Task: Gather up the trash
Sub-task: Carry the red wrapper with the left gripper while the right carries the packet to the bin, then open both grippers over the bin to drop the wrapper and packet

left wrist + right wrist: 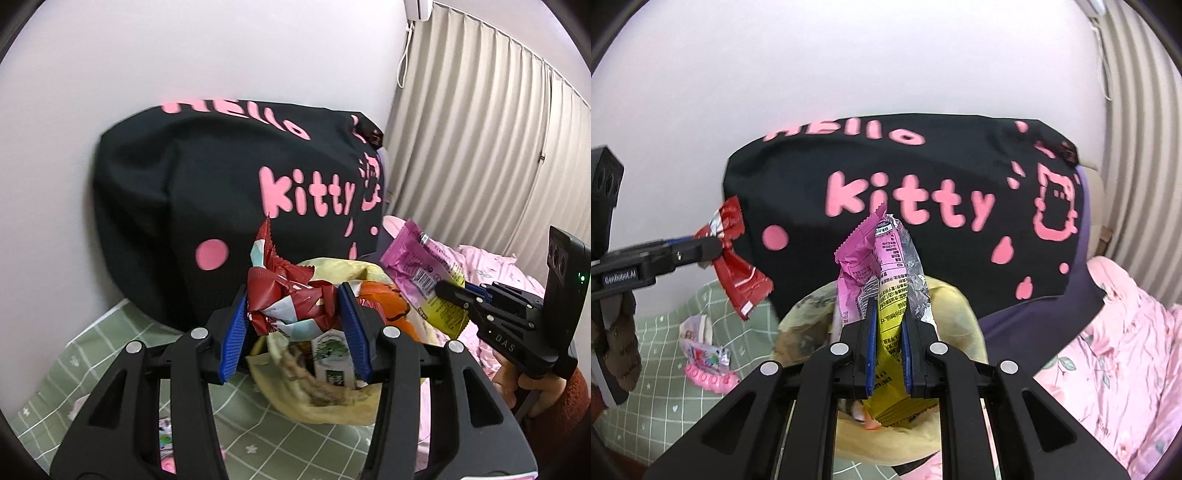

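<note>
my left gripper [291, 317] clenched on crumpled red wrapper [284, 295], right gripper [888, 332] clamped on pink-yellow wrapper [886, 266], long axis upright. yellow trash bag [956, 306] mouth directly below both; i judge right nearer centre.

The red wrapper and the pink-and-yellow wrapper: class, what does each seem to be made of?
Red wrapper: thin glossy plastic film, judging by its sharp crumples and shine. Pink-and-yellow wrapper: likely foil-lined plastic film, since its inside looks silvery and its edge is zigzag-cut.

Left claw [291, 314] and right claw [889, 328] both tilt downward, each clamped on something.
</note>
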### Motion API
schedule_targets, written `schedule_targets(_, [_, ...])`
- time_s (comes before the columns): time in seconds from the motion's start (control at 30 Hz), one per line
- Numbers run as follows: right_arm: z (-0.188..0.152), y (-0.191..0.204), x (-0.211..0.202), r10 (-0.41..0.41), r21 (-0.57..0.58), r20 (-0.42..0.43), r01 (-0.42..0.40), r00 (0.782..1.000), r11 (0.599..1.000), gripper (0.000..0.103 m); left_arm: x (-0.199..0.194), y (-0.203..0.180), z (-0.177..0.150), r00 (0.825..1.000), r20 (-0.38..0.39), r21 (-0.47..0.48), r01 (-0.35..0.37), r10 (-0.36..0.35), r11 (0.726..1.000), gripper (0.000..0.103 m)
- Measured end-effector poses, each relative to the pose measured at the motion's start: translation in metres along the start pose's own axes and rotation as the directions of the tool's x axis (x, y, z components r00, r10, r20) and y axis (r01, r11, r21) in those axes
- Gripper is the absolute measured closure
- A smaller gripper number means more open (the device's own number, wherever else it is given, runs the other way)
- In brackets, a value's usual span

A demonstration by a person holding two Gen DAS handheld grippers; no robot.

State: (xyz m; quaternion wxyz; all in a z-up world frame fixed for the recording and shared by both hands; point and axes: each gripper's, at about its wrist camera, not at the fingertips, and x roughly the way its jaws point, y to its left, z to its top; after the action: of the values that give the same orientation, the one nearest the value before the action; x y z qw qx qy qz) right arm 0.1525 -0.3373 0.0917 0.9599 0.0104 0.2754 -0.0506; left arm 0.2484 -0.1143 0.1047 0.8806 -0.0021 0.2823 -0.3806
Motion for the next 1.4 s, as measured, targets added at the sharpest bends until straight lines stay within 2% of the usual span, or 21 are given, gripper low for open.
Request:
schedule_targets(0.13, [0.002, -0.016, 0.001, -0.024, 0.021, 0.005, 0.024, 1.000, 1.000, 0.091, 0.023, -0.009, 0.004, 0.995, -0.029, -0.025, 0.091, -0.092, 0.996, 0.058])
schedule_targets(0.2, [0.003, -0.023, 0.004, -0.021, 0.033, -0.005, 0.021, 1.000, 0.999, 0.091, 0.040, -0.021, 0.002, 0.992, -0.066, 0.000, 0.112, -0.112, 0.994, 0.058])
schedule_targets(0.3, [-0.001, -0.025, 0.018, 0.025, 0.029, -0.056, -0.023, 0.998, 0.999, 0.091, 0.071, -0.036, -0.009, 0.985, -0.144, 0.064, 0.104, -0.094, 0.992, 0.058])
schedule_targets(0.4, [-0.013, -0.018, 0.044, 0.054, -0.010, -0.126, -0.056, 0.991, 0.998, 0.091, 0.095, -0.036, -0.019, 0.976, -0.204, 0.074, 0.094, -0.077, 0.993, 0.058])
schedule_targets(0.57, [-0.025, -0.014, 0.095, 0.059, -0.047, -0.238, -0.072, 0.970, 0.996, 0.091, 0.123, -0.027, -0.030, 0.966, -0.256, 0.093, 0.055, -0.029, 0.994, 0.058])
schedule_targets(0.77, [-0.031, -0.026, 0.122, 0.056, -0.053, -0.299, -0.076, 0.953, 0.996, 0.091, 0.141, -0.019, -0.035, 0.959, -0.283, 0.089, 0.054, -0.026, 0.995, 0.058])
schedule_targets(0.97, [-0.034, -0.044, 0.122, 0.055, -0.009, -0.313, -0.060, 0.948, 0.998, 0.091, 0.148, -0.024, -0.039, 0.952, -0.304, 0.094, 0.075, -0.043, 0.993, 0.058])
schedule_targets(1.13, [-0.035, -0.045, 0.116, 0.064, -0.005, -0.320, -0.069, 0.945, 0.998, 0.091, 0.162, -0.025, -0.036, 0.943, -0.322, 0.078, 0.108, -0.078, 0.991, 0.058])
schedule_targets(1.2, [-0.035, -0.043, 0.111, 0.068, -0.004, -0.310, -0.072, 0.948, 0.997, 0.091, 0.163, -0.023, -0.036, 0.936, -0.334, 0.055, 0.136, -0.111, 0.989, 0.058])
schedule_targets(1.3, [-0.034, -0.043, 0.101, 0.078, 0.010, -0.279, -0.078, 0.957, 0.997, 0.090, 0.160, -0.021, -0.037, 0.934, -0.329, 0.027, 0.156, -0.139, 0.987, 0.058])
schedule_targets(1.37, [-0.034, -0.043, 0.095, 0.076, 0.014, -0.262, -0.075, 0.962, 0.997, 0.085, 0.155, -0.018, -0.036, 0.936, -0.313, 0.013, 0.175, -0.162, 0.985, 0.057])
schedule_targets(1.4, [-0.034, -0.042, 0.092, 0.071, 0.015, -0.254, -0.069, 0.965, 0.997, 0.077, 0.152, -0.018, -0.036, 0.936, -0.308, 0.008, 0.183, -0.171, 0.983, 0.055])
